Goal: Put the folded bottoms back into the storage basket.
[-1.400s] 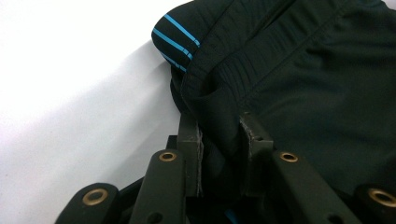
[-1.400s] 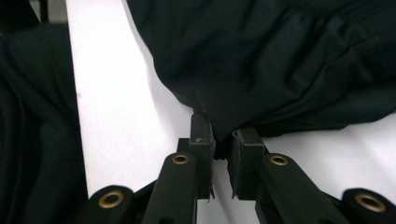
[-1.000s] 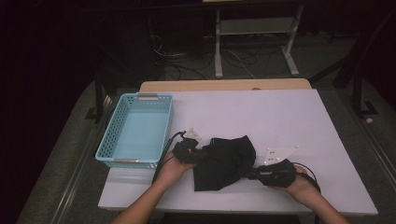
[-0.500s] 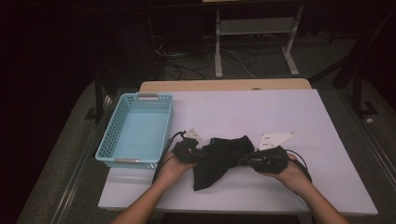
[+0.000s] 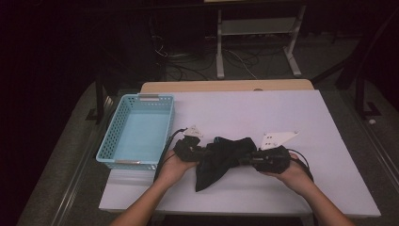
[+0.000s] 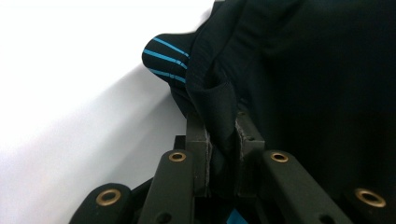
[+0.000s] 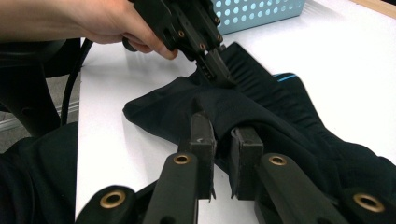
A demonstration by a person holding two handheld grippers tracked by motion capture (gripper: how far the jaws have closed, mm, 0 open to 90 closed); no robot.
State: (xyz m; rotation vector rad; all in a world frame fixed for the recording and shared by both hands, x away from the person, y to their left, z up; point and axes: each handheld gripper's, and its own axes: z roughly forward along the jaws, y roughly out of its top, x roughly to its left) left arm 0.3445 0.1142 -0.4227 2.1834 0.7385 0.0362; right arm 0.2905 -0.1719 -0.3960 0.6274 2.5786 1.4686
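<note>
A black garment point(image 5: 221, 160) with thin blue stripes lies bunched on the white table point(image 5: 263, 113), near its front edge. My left gripper point(image 5: 203, 151) is shut on the garment's left end; in the left gripper view its jaws pinch a fold of the black cloth point(image 6: 317, 84). My right gripper point(image 5: 243, 159) is shut on the right part, its jaws closed on a ridge of the fabric point(image 7: 280, 112). The left gripper point(image 7: 215, 65) also appears in the right gripper view, gripping the cloth just ahead. The two grippers are close together.
A light blue perforated basket point(image 5: 106, 146) stands empty at the table's left side, its wall point(image 7: 252, 11) seen behind the left hand. Beyond the table's far edge are a wooden board point(image 5: 226, 86), cables and a white stand's legs point(image 5: 291, 61).
My right gripper has moved left toward the left one, carrying its end of the garment. The cloth is now bunched narrower between them. The left gripper has hardly moved.
</note>
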